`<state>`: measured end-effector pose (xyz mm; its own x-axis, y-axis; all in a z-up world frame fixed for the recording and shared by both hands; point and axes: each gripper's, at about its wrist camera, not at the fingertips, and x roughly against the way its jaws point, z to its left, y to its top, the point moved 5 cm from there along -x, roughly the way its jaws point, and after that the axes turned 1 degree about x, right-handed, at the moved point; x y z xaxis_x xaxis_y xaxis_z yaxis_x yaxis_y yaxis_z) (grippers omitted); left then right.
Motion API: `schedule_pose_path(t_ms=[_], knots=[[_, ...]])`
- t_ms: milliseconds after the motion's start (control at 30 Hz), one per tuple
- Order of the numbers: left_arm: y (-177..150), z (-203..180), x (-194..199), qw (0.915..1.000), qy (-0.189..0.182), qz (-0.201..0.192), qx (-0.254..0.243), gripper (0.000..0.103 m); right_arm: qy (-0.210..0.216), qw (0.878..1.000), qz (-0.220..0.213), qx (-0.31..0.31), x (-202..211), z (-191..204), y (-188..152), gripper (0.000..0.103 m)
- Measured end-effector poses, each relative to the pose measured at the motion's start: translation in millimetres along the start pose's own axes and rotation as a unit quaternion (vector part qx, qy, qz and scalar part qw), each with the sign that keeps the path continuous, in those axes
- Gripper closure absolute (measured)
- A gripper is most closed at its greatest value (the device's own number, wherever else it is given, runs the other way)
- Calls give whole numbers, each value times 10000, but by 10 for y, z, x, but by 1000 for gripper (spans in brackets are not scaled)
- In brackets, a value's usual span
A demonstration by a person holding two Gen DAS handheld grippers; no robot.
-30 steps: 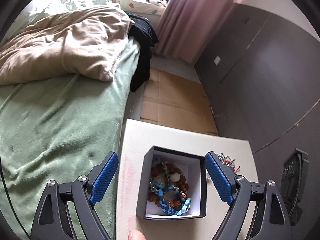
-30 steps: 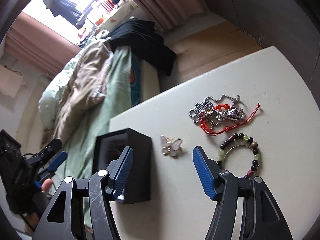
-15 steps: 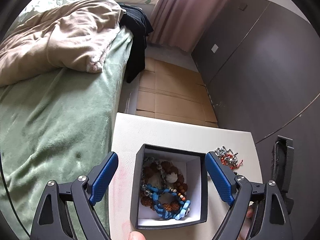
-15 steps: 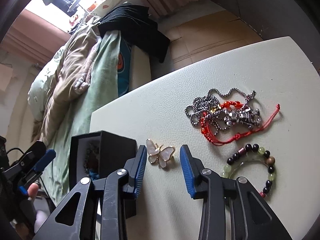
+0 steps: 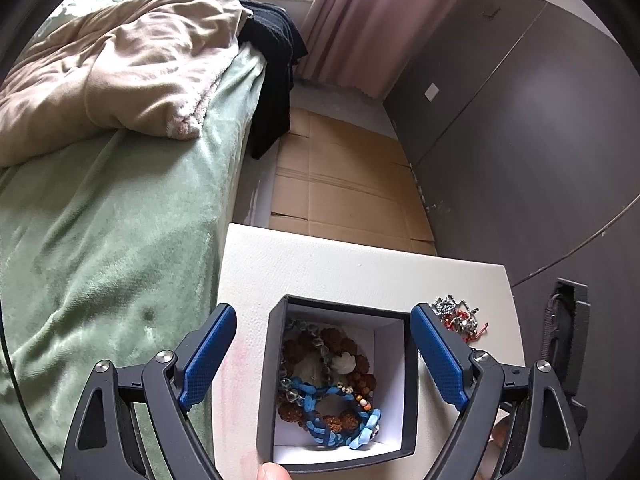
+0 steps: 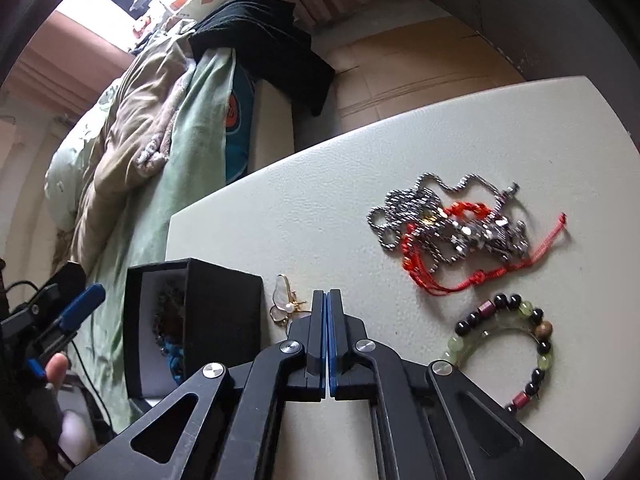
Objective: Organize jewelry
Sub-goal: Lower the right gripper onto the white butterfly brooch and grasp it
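Right gripper point(image 6: 327, 300) pressed together on butterfly brooch point(image 6: 285, 300), just beside black box point(image 5: 340, 384) on white table point(image 6: 320, 208). Left gripper point(image 5: 324, 356) spread wide, straddling box.

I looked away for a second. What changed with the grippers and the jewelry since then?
The right gripper closed its wide-open jaws on the butterfly brooch, which now sits tipped beside the black box. The left gripper stayed open around the box; the chains and bead bracelet lie unmoved.
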<state>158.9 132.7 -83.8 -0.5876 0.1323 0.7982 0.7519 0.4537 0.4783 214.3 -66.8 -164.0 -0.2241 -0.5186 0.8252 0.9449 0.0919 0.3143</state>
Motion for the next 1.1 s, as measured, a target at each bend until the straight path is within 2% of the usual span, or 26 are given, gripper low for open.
schedule_pose_path(t_ms=[167, 233, 300, 333, 367, 500, 733, 800, 833, 933, 1100], knots=[[-48, -32, 11, 10000, -57, -11, 5, 14, 92, 9993, -315, 197, 228, 29, 5, 101], [-47, 10, 41, 10000, -42, -51, 71, 14, 154, 9990, -300, 306, 266, 63, -1, 100], [-35, 64, 67, 9999, -27, -67, 114, 14, 150, 9986, -190, 462, 236, 114, -14, 83], [-25, 106, 80, 9999, -19, -70, 145, 14, 56, 9977, -194, 639, 222, 139, -24, 66], [-19, 137, 88, 9998, -15, -70, 166, 14, -47, 9963, -222, 830, 216, 161, -31, 60], [2, 272, 110, 9999, 1, -19, 152, 14, -238, 9830, -109, 1815, 172, 234, -64, 60], [-79, 340, 52, 9989, 107, 246, -376, 14, -444, 9492, 15, 3114, 14, 307, -180, 60], [-80, 378, 52, 9989, 93, 276, -373, 14, -482, 9419, 142, 3321, -83, 339, -217, 60], [-77, 400, 51, 9989, 96, 287, -363, 14, -496, 9376, 50, 3442, -85, 373, -220, 60], [-61, 443, 45, 9990, 113, 295, -324, 14, -341, 9338, 72, 3562, -116, 447, -210, 60], [-30, 439, 25, 9990, 88, 303, -319, 14, -413, 9276, -2, 3714, -144, 498, -213, 60]])
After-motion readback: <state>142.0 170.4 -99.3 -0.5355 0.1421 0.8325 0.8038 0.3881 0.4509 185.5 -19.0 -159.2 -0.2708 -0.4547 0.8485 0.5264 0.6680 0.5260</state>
